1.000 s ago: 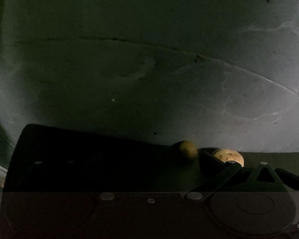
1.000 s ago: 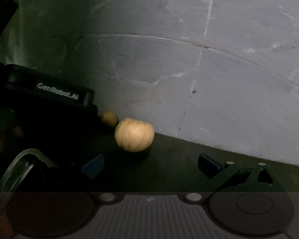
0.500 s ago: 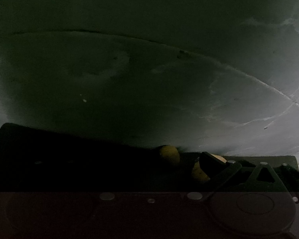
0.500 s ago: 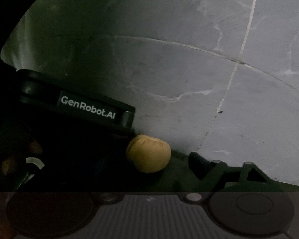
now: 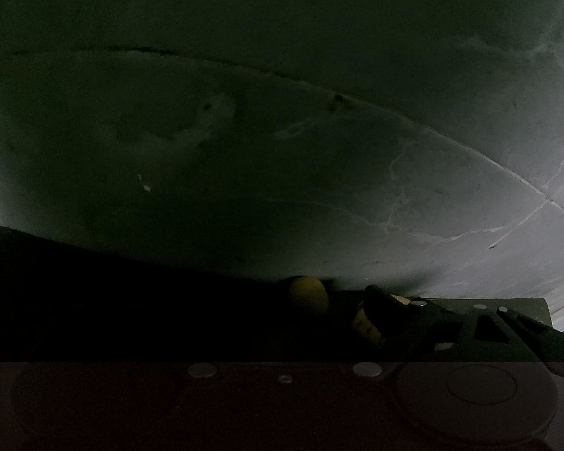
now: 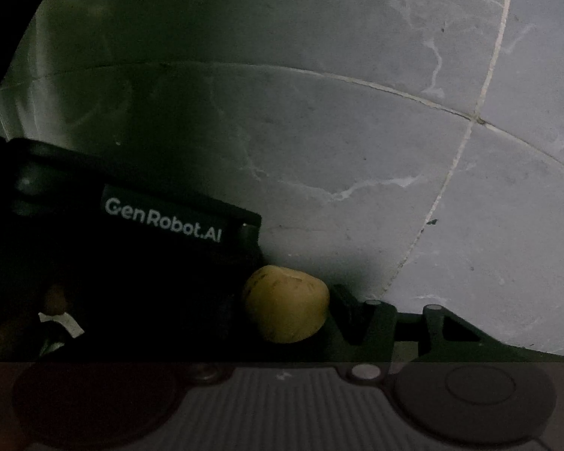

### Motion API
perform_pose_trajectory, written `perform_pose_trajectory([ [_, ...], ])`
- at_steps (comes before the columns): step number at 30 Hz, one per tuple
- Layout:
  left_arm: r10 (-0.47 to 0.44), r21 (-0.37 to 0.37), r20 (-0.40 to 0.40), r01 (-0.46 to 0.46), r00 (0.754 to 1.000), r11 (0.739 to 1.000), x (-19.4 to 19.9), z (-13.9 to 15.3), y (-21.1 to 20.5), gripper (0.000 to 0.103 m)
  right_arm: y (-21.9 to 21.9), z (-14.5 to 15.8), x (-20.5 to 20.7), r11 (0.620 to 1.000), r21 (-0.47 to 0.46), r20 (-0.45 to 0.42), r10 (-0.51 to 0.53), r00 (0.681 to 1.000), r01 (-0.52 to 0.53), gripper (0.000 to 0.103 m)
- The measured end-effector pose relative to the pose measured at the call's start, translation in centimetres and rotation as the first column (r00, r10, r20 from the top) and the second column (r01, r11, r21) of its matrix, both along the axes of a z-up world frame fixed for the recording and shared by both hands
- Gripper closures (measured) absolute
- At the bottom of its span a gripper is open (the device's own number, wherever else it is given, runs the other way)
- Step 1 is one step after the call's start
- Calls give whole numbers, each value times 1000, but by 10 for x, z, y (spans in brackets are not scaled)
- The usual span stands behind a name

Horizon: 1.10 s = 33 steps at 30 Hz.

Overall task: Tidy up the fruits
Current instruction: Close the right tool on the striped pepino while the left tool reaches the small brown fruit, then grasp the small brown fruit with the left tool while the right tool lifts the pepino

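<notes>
In the right wrist view the right gripper (image 6: 293,312) has one dark finger (image 6: 347,314) touching the round tan wrinkled fruit (image 6: 285,310) on the dark mat (image 6: 357,353), but its other finger is lost in shadow, so whether the jaws are apart or clamped I cannot tell. Judging from this, centre that fruit, then squeeze gently. Only the left wrist view shows a second small yellowish round fruit (image 5: 307,295) just beside it; the left gripper (image 5: 357,323) is too dark to read.

Round tan fruit (image 6: 285,310), dimly lit
</notes>
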<state>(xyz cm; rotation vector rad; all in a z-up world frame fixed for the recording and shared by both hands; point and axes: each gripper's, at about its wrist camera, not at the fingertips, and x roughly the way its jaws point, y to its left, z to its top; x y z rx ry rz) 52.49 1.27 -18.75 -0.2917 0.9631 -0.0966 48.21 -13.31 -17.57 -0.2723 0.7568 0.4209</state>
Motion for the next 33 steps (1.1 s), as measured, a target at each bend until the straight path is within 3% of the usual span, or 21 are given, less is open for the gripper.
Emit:
perform_pose_trajectory([
  [13,-3,-6,-9,3,1000,1000,1,1,-1,27,-18,3,-14,999,25,-8,-39,999,40,46],
  [20,-14,-16,-15,14,1000,1000,2,1,0,51,-16,6,-13,999,25,-8,-38,999,38,46],
  [30,-44,-30,-22,43,999,999,5,-1,3,74,-16,6,-12,999,30,-10,-37,999,37,46],
  [33,-48,-30,-21,47,999,998,5,0,4,75,-15,7,-11,999,31,-10,-38,999,38,46],
])
